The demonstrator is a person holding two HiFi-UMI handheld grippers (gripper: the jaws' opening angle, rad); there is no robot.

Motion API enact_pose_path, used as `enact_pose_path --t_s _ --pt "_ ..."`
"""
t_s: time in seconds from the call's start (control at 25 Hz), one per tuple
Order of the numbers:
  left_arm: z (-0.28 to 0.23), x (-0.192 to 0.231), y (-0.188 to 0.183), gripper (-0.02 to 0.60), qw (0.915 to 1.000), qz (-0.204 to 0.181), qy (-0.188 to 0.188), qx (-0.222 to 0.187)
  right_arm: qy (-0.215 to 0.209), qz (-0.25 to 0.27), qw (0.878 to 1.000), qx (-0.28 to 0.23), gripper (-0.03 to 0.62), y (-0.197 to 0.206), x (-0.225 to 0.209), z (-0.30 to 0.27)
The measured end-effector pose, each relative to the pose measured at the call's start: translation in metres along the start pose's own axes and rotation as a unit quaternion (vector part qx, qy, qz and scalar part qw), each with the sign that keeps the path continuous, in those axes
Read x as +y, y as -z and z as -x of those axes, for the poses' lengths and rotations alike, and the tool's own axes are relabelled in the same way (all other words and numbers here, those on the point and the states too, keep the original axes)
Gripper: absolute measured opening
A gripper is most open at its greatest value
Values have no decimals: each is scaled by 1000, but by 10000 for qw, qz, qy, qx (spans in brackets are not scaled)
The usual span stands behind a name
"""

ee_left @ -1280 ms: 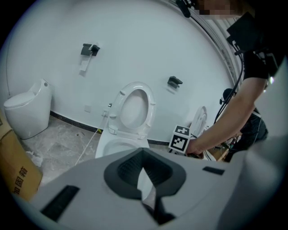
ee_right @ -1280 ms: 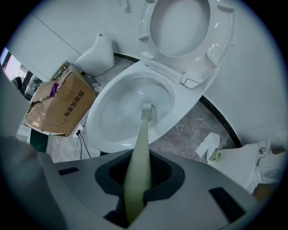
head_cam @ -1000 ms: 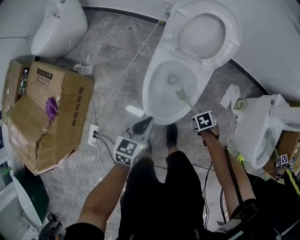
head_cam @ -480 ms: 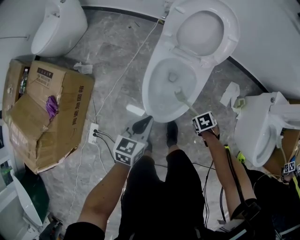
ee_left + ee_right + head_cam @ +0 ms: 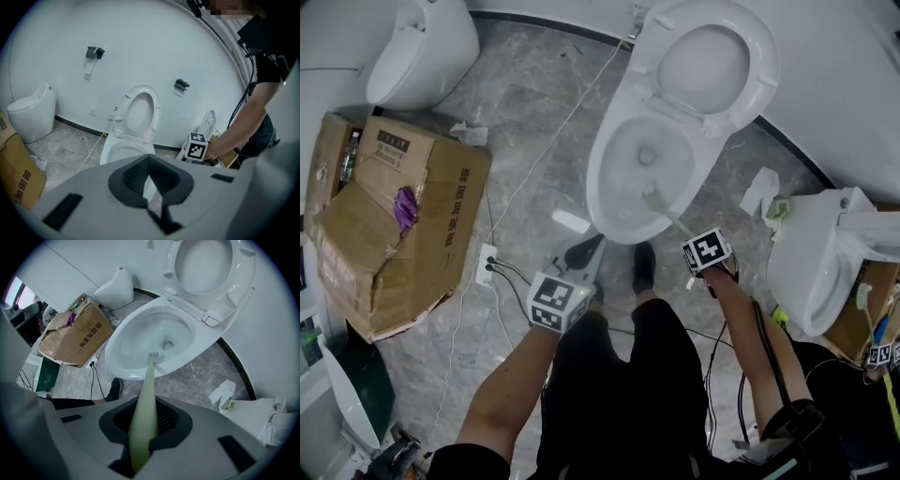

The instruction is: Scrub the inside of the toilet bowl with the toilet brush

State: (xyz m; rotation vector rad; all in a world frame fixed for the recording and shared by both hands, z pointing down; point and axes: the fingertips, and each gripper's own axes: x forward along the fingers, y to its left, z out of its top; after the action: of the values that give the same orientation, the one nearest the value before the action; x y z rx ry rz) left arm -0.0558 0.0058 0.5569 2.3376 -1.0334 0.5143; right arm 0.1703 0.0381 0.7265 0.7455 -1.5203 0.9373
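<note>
The white toilet bowl (image 5: 628, 164) stands open, its seat and lid (image 5: 717, 61) raised against the wall. My right gripper (image 5: 687, 234) is shut on the pale green handle of the toilet brush (image 5: 667, 214). The brush head rests against the bowl's near right inner wall. In the right gripper view the brush handle (image 5: 143, 408) runs out from between the right gripper (image 5: 145, 427) jaws to the bristled head (image 5: 153, 354) inside the bowl (image 5: 140, 338). My left gripper (image 5: 584, 253) hangs shut and holds nothing, just in front of the bowl's near rim. From the left gripper (image 5: 152, 185) the toilet (image 5: 126, 145) shows ahead.
A battered cardboard box (image 5: 394, 225) sits on the floor at left. Other toilets stand at top left (image 5: 422, 47) and at right (image 5: 820, 267). A power strip (image 5: 486, 269) with cables and a white cord lie on the tiles. Crumpled paper (image 5: 759, 192) lies right of the bowl. A shoe (image 5: 643, 265) stands by the rim.
The brush head has slid a little toward the bowl's near rim, and the right gripper shifted slightly with it. The left gripper has stayed where it was.
</note>
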Motion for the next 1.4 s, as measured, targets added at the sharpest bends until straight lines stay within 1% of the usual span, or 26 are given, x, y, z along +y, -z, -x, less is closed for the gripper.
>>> enact_pose_path --t_s 0.16,0.36,0.72,0.92,1.4 --pt "2 1 2 9 10000 24 -22 -3 -66 174 9998 63 63 3 8 0" --pt "6 15 11 9 9996 168 -238 69 -211 284 9993 75 63 7 21 0" --pt "11 21 13 9 9993 210 -318 24 -529 582 9968 162 63 9 44 -2" --pt "13 19 8 9 9996 57 -286 2 -697 545 9960 112 63 9 55 -3" --pt "17 25 10 9 9992 161 -365 1 -921 616 9938 5 63 -7 79 -6"
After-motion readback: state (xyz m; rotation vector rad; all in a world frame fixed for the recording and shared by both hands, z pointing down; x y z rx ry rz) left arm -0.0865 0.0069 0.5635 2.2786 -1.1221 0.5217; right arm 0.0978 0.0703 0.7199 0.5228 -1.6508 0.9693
